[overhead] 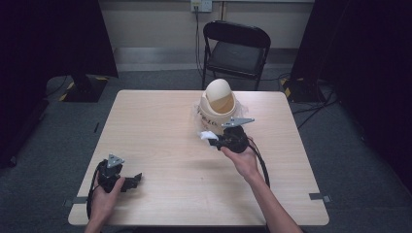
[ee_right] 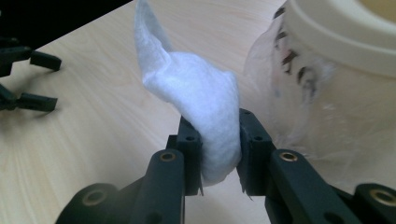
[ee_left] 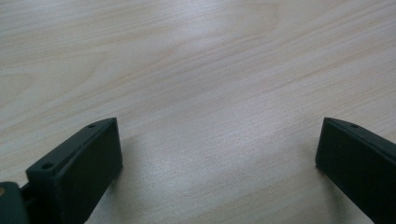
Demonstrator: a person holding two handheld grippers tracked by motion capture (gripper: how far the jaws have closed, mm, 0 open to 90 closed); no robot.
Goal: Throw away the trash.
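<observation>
A small cream bin [overhead: 218, 104] with a domed swing lid stands at the far middle of the wooden table [overhead: 160, 116], lined with a clear plastic bag [ee_right: 299, 107]. My right gripper [overhead: 212, 140] hovers just in front of the bin, shut on a white wad of tissue [overhead: 207, 135]. In the right gripper view the tissue [ee_right: 201, 102] is pinched between the two black jaws and rises above them, with the bin [ee_right: 345, 42] close at the right. My left gripper [overhead: 135, 180] rests near the front left of the table, open, nothing between its fingers [ee_left: 84, 163].
A black folding chair [overhead: 235, 48] stands behind the table's far edge. Dark curtains hang at both sides. The left gripper [ee_right: 28, 79] lies far off at the left in the right gripper view. Bare wood spans the table's middle [ee_left: 210, 93].
</observation>
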